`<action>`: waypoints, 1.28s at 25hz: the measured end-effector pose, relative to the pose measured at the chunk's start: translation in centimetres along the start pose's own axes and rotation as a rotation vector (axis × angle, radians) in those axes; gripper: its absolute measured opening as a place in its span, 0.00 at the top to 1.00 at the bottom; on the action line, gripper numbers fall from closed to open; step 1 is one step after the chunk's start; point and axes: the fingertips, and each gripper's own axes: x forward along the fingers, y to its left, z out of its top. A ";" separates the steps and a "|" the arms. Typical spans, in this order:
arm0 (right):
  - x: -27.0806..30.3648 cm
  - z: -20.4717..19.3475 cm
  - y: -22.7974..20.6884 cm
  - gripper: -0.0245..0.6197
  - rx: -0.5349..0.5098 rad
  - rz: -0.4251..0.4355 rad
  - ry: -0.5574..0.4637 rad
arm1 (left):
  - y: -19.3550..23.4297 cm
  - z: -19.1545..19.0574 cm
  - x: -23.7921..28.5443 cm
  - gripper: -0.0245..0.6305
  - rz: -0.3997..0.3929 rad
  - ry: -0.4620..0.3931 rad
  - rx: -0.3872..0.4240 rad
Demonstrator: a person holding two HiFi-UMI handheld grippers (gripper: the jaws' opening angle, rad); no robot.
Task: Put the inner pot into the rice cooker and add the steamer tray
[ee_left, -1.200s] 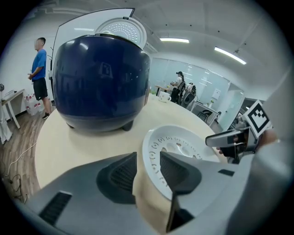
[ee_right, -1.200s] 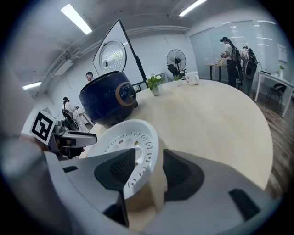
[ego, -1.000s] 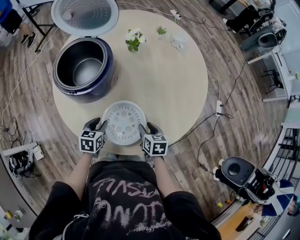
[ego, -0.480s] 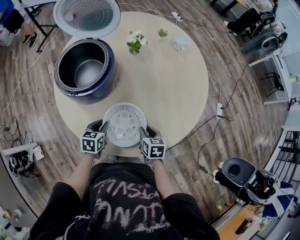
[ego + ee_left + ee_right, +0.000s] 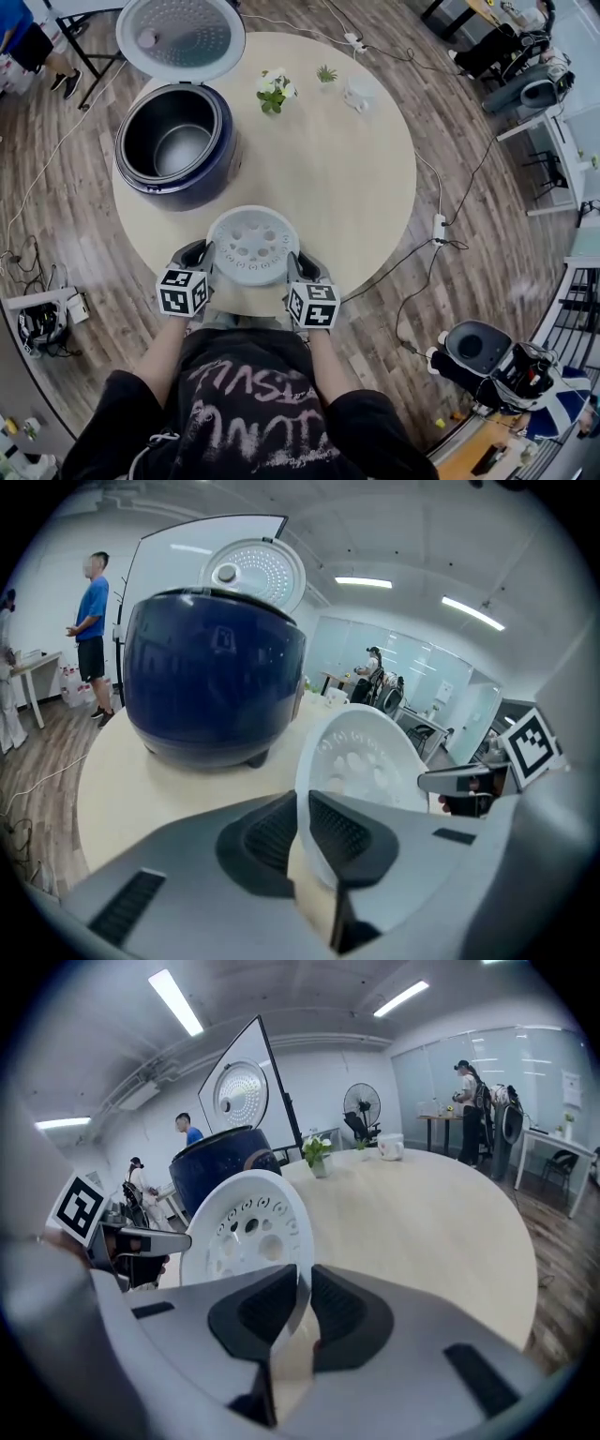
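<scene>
The white steamer tray (image 5: 251,246) is held at the six o'clock edge of the round worktop (image 5: 347,178); the left gripper (image 5: 302,813) pinches its rim at nine o'clock, the right gripper (image 5: 305,1297) at three o'clock; both pairs of fingers have just been closing and now stand nearly together, the thin rim between them; the rice cooker (image 5: 178,142), lid (image 5: 181,36) raised, stands at ten o'clock, inner pot (image 5: 183,150) inside.

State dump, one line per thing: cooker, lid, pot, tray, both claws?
rice cooker: on table, open.
lid: swung fully up.
inner pot: seated in rice cooker, empty.
steamer tray: gripped at opposite rim edges.
left claw: jaws just been closing, shut on steamer tray.
right claw: jaws just been closing, shut on steamer tray.
</scene>
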 end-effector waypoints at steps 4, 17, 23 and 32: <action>-1.1 2.8 0.2 0.88 -0.043 -0.006 -0.091 | -0.5 2.3 -0.8 0.89 -0.009 -0.075 0.004; -6.4 12.7 2.0 0.88 -0.114 0.020 -0.364 | -3.3 12.6 -6.5 0.89 0.002 -0.367 0.148; -8.0 17.6 3.2 0.88 -0.140 0.061 -0.478 | -4.0 17.8 -9.3 0.89 0.034 -0.488 0.229; -9.7 25.0 5.0 0.88 -0.199 0.129 -0.614 | -4.7 24.4 -12.9 0.89 0.096 -0.623 0.286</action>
